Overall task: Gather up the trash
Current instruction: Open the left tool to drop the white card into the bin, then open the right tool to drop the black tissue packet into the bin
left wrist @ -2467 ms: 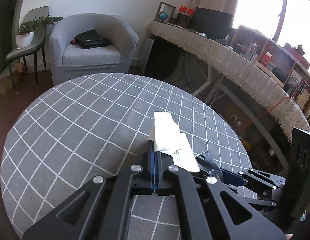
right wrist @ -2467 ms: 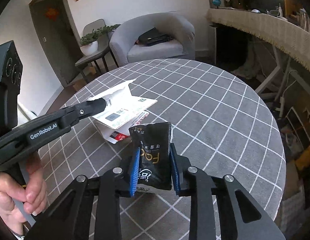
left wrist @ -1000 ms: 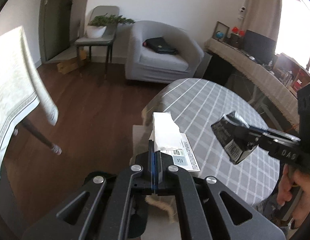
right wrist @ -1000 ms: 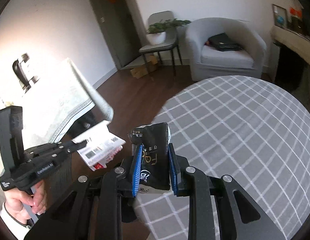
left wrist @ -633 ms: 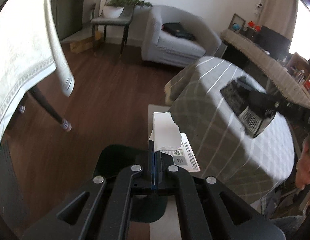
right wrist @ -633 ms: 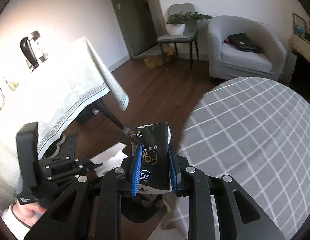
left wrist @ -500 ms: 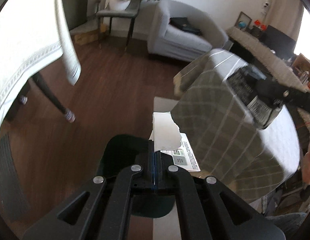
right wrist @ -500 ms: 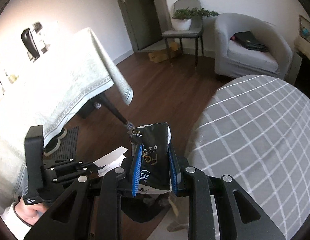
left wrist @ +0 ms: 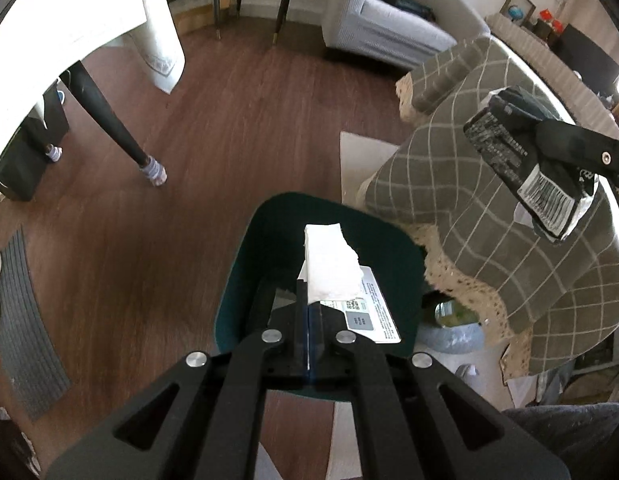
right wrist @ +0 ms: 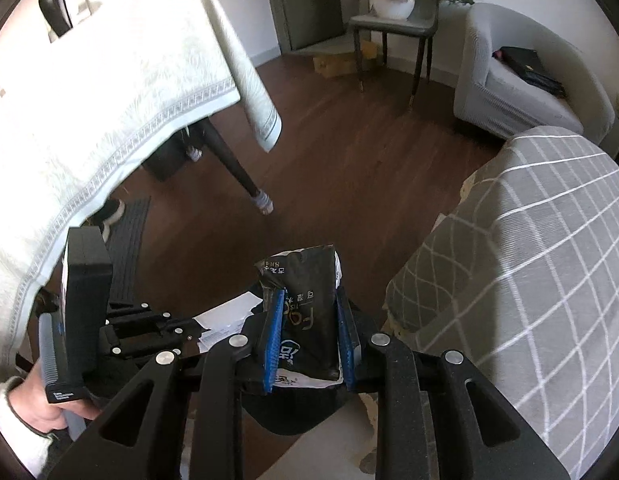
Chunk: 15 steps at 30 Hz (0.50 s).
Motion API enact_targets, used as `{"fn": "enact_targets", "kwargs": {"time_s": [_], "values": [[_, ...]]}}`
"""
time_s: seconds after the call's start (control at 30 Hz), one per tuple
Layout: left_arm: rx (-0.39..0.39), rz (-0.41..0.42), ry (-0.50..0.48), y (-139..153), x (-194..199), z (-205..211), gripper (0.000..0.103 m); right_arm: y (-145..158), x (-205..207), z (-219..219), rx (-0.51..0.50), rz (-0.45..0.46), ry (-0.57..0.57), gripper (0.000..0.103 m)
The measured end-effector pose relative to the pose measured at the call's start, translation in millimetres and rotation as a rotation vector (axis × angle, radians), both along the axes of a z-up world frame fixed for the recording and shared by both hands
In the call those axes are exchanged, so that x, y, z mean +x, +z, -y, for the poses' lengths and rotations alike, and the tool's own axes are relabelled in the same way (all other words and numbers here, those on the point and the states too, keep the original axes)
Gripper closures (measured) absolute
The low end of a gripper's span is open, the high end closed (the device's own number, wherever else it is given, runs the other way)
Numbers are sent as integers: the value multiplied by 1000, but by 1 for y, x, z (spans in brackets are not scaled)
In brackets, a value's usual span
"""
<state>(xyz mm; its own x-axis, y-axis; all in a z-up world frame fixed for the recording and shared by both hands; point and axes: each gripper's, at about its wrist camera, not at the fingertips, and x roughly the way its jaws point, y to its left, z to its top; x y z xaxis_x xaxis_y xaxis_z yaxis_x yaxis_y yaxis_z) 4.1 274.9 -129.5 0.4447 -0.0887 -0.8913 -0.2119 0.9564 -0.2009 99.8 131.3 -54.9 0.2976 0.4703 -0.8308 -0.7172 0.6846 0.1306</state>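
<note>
The left gripper (left wrist: 309, 312) is clamped tight on a folded white paper (left wrist: 329, 264), with a printed leaflet (left wrist: 373, 312) pinched alongside it. Both sheets are thin, flat and limp at their free ends, and their long axis runs straight out from the jaws. Directly beneath them lies the dark green bin (left wrist: 237, 264), a rounded-square plastic tub with a smooth rim, standing on the brown wood floor (left wrist: 149, 240). The papers hang over the bin's open mouth, nearer its right rim than its left, so the drop ahead is judged to be straight down.

The right gripper (right wrist: 309, 340), seen from its own camera, grips a crinkled black snack packet (right wrist: 305, 312) between blue ribbed pads (right wrist: 272, 344); the packet stands upright, its long axis along the fingers. From the left camera that packet (left wrist: 525, 160) hangs up and to the right of the bin, over the hanging edge of the grey checked tablecloth (left wrist: 489, 200) with its lace fringe. The left hand is therefore the nearer one to the bin. A second table under a cream cloth (right wrist: 109, 80) stands well apart, to the left.
</note>
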Motion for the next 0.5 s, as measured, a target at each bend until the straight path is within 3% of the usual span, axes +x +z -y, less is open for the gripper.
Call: {"fn": "enact_targets", "kwargs": {"time_s": [0.13,0.5], "values": [[4,-34,-4,-8,-1,-2,81,-11,1,-12,-25,-21,10,79],[47,29,-9,7,-15,-12,60,-47,2,-39,-86,-76,42,79]]}}
